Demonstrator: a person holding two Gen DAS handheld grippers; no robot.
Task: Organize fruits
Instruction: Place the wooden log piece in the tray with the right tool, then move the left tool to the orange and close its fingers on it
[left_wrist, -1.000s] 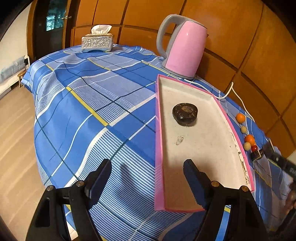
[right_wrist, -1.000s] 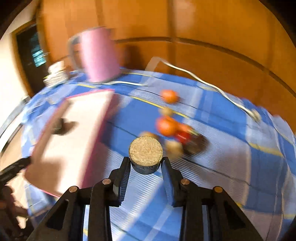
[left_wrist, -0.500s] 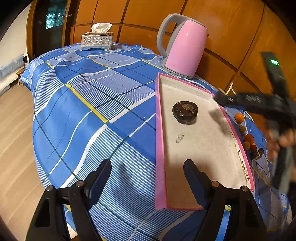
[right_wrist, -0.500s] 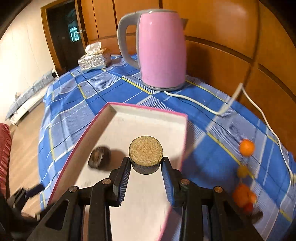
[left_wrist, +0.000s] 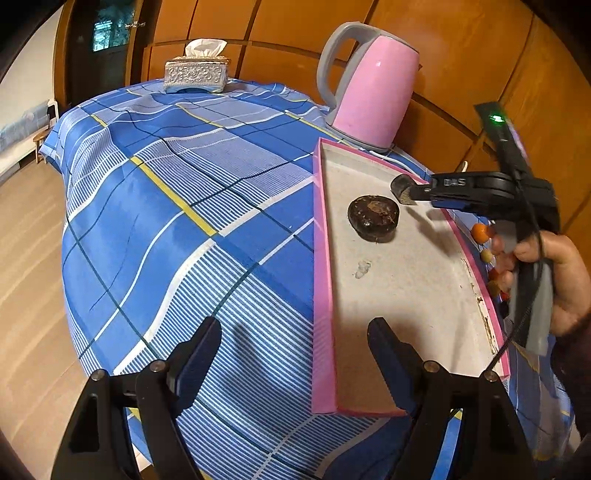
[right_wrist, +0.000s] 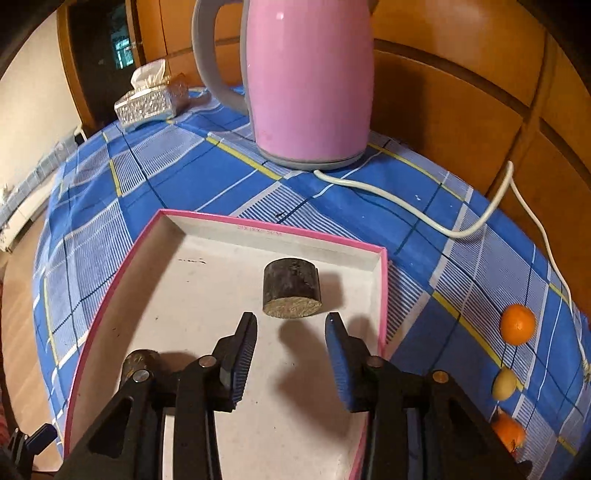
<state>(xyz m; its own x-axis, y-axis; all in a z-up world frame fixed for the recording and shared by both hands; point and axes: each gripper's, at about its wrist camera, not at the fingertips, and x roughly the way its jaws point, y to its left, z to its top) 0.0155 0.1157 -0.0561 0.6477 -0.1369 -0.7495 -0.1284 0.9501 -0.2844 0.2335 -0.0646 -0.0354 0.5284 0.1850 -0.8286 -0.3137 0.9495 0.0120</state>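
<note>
Now the right gripper (right_wrist: 290, 363) hung over the far end of the pink-edged tray (right_wrist: 384, 280), and its fingers (right_wrist: 242, 350) had just been opening. The dark round piece (right_wrist: 291, 290), with a pale cork-like face turned toward the camera, was in front of the blue pads and no longer pressed by them; I judged it was released, to land in the tray near the far wall. Whether it already rested on the tray floor I could not tell.

A second dark fruit (left_wrist: 373, 218) lay in the middle part of the tray, so I think the tray was the collecting place and the new piece was put beside it, not on it.

The left gripper (left_wrist: 295, 354) was low at the near end of the tray with its fingers wide apart and holding nothing, one on each side of the tray's long left wall; probably it waited there to steady the tray.

Several small oranges (right_wrist: 517, 324) and a pale fruit (right_wrist: 504, 383) were on the checked tabletop (left_wrist: 166, 229), outside the tray, near the white cable of the pink kettle (right_wrist: 308, 77).
</note>
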